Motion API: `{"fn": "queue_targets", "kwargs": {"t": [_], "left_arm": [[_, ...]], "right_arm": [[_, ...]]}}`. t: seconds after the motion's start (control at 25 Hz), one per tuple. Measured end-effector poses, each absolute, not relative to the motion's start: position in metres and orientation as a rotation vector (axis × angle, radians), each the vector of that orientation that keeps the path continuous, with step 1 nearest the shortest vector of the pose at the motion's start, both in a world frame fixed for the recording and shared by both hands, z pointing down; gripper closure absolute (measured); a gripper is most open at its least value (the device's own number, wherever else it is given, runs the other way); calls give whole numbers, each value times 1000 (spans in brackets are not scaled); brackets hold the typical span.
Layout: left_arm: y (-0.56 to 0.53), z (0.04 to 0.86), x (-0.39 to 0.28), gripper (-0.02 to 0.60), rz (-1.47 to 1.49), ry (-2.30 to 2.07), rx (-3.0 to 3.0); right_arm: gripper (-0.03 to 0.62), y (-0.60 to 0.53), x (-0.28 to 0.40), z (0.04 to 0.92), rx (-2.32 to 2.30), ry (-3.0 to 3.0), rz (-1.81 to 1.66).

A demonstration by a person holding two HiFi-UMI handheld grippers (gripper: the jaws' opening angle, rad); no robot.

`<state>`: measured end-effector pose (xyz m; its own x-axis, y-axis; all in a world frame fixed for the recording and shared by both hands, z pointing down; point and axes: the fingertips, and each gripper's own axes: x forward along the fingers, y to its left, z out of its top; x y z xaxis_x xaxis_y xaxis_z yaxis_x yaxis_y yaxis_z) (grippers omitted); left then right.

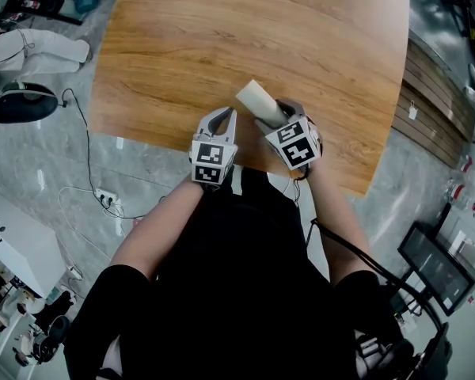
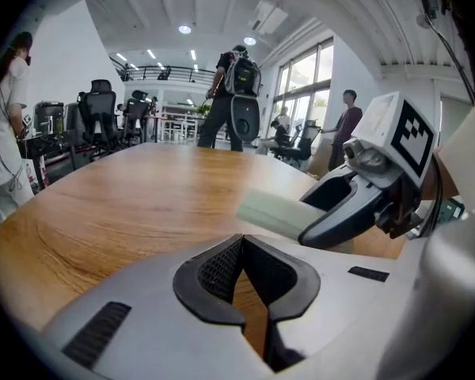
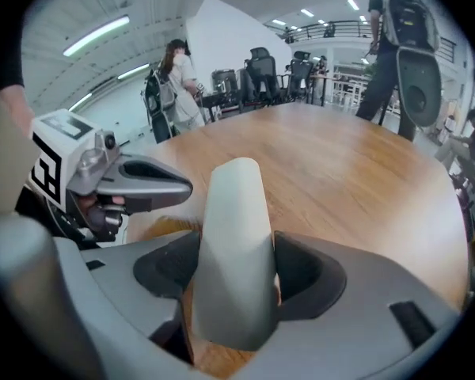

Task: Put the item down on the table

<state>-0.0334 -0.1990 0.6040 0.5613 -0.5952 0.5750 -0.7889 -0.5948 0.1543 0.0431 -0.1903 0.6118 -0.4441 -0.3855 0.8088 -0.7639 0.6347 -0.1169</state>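
The item is a pale, cream-coloured tapered tube (image 1: 256, 99). My right gripper (image 1: 279, 112) is shut on it above the wooden table (image 1: 222, 30), near the front edge. In the right gripper view the tube (image 3: 236, 212) stands between the two dark pads and points away over the table. The left gripper view shows the tube (image 2: 271, 212) sticking out of the right gripper (image 2: 356, 204), just above the wood. My left gripper (image 1: 226, 117) sits right beside it on the left, shut and empty; its jaws (image 2: 241, 244) meet with only wood behind them.
The table's front edge (image 1: 174, 145) runs just under both grippers. On the floor at left are an office chair (image 1: 20, 101), cables (image 1: 103, 196) and a white machine (image 1: 16, 248). A dark monitor (image 1: 439, 267) stands at right. People (image 2: 237, 93) stand beyond the table's far end.
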Motion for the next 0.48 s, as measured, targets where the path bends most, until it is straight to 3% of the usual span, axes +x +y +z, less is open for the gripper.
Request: {"fn": "queue_targets", "kwargs": {"t": [0.24,0.48], "left_arm": [[-206,565,-29,578,588,-1137,2471],[-209,471,-11,578,390,-1141,2631]], "right_arm": [[324,-187,53,531,1102,-2186,551],[324,-182,61,447,1312,-2296,400]]}}
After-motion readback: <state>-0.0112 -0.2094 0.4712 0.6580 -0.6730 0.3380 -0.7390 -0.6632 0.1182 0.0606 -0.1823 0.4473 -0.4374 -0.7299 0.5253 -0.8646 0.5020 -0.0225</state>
